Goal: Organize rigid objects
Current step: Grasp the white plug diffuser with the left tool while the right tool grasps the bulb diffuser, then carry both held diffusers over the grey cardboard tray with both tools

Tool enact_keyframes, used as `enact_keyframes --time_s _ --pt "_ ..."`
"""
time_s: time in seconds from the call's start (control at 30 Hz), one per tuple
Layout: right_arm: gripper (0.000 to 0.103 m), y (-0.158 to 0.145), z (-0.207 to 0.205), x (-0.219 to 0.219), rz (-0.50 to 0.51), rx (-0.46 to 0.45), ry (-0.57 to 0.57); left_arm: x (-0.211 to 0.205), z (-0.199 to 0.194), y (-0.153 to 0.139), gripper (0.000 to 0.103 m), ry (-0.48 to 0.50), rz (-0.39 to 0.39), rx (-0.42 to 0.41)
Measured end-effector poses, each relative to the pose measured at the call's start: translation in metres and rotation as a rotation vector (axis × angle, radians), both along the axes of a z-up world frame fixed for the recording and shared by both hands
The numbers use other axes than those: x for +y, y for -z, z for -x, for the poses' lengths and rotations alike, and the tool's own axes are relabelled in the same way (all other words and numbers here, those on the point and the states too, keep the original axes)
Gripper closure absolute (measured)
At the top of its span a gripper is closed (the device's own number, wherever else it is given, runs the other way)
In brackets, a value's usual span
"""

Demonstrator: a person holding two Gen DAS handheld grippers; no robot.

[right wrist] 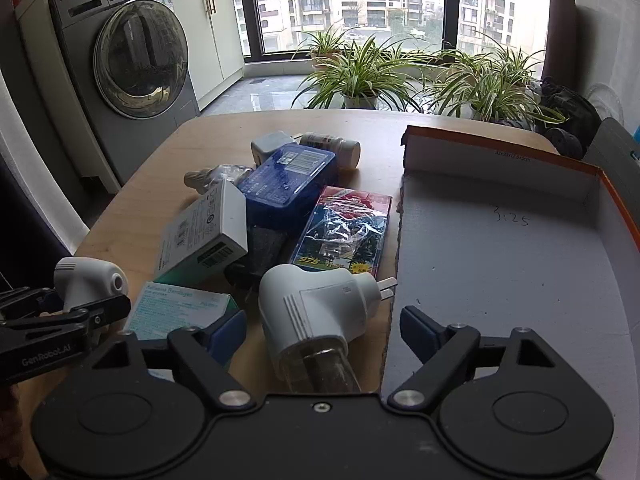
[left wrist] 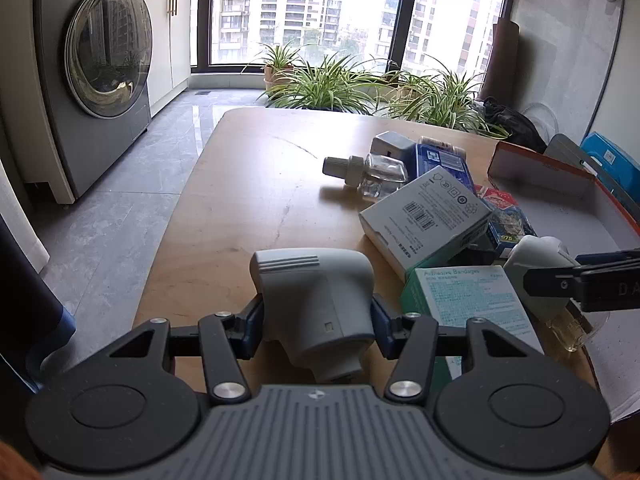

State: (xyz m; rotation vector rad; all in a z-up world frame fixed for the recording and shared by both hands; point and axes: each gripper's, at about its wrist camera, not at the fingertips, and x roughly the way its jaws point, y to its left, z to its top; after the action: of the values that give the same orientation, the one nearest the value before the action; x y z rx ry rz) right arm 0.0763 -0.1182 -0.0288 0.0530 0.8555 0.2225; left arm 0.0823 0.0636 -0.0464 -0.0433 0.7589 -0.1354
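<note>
In the left wrist view my left gripper (left wrist: 318, 330) is shut on a grey plug-in device (left wrist: 316, 300), with both blue pads pressed on its sides just above the wooden table (left wrist: 248, 200). The right wrist view shows the same gripper (right wrist: 96, 312) and device (right wrist: 86, 278) at the left edge. My right gripper (right wrist: 322, 332) stands open around a white plug-in device with a clear bottle (right wrist: 316, 312) lying on the table. Small gaps show between that device and each pad. From the left wrist view, the right gripper (left wrist: 560, 284) reaches in beside that white device (left wrist: 536, 258).
A pile lies mid-table: a white barcoded box (right wrist: 204, 228), a bandage box (right wrist: 180, 312), a blue case (right wrist: 288, 180), a card pack (right wrist: 344, 232), a glass bottle (left wrist: 364, 172) and a pill bottle (right wrist: 332, 146). An orange-rimmed cardboard tray (right wrist: 500, 240) sits at right. The floor holds a washing machine (left wrist: 100, 60) and plants (right wrist: 360, 72).
</note>
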Motion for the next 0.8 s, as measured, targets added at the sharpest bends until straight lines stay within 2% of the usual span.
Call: enact_keyframes --time_s 0.03,0.1,0.27,0.47,0.8 --pt "0.031 0.002 -0.001 0.000 -0.010 0.008 0.000 0.001 0.001 0.000 0.049 -0.005 0.009 0.000" --pt "0.032 0.002 0.002 -0.003 -0.033 -0.002 0.003 0.003 0.004 -0.002 0.049 -0.009 0.022 -0.010" --pt "0.033 -0.003 0.014 -0.011 -0.082 -0.036 0.004 0.001 0.014 -0.012 0.049 -0.012 0.036 -0.058" --pt "0.033 -0.024 0.035 -0.022 -0.127 -0.113 0.003 -0.005 0.026 -0.031 0.049 -0.011 0.070 -0.099" --pt "0.033 -0.061 0.069 -0.064 -0.174 -0.228 0.096 -0.042 0.039 -0.062 0.049 0.065 0.115 -0.137"
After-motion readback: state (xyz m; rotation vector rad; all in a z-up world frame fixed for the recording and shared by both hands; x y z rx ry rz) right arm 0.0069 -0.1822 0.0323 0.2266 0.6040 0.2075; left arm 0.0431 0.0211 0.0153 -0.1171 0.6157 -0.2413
